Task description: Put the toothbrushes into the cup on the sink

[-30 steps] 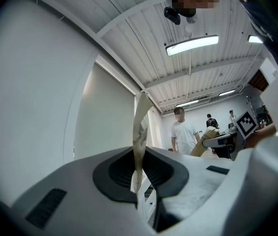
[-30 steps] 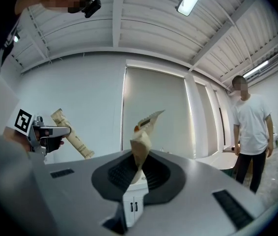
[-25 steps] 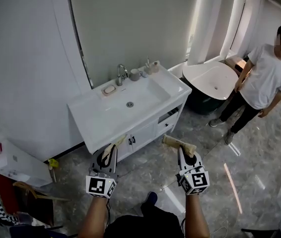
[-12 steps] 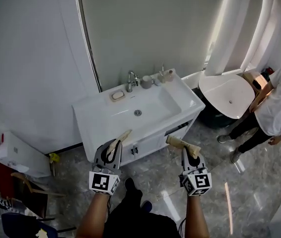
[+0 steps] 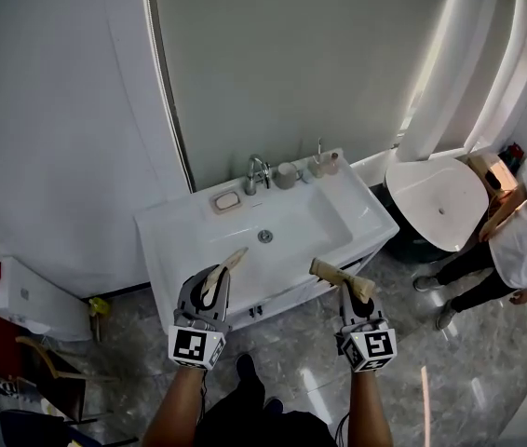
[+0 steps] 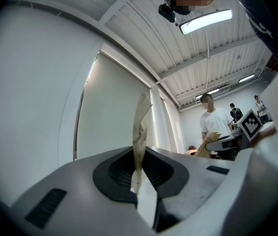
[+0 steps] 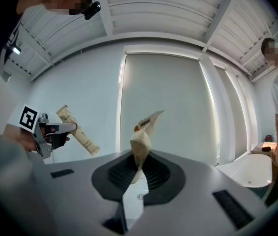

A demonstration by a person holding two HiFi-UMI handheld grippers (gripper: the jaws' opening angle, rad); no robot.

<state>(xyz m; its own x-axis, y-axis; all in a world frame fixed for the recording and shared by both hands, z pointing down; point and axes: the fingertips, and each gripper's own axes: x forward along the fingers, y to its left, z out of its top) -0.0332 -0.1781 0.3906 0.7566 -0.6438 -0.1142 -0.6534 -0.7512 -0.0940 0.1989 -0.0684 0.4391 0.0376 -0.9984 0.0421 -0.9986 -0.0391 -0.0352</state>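
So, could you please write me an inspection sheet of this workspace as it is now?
Surface: white sink counter, against the wall.
Job's things: cup upright at the back, right of the faucet; left toothbrush and right toothbrush, both paper-wrapped, not yet in it.
Clutter: soap dish left of the faucet; small bottles right of the cup.
Grippers: left hand-held gripper shut on left toothbrush; right hand-held gripper shut on right toothbrush.
Cables: nothing seen.
Surroundings: bathtub at right, bystander beside it.

Both forearms reach forward side by side, left tongs (image 5: 215,277) and right tongs (image 5: 349,293) each clamped on a wrapped toothbrush (image 5: 233,260).
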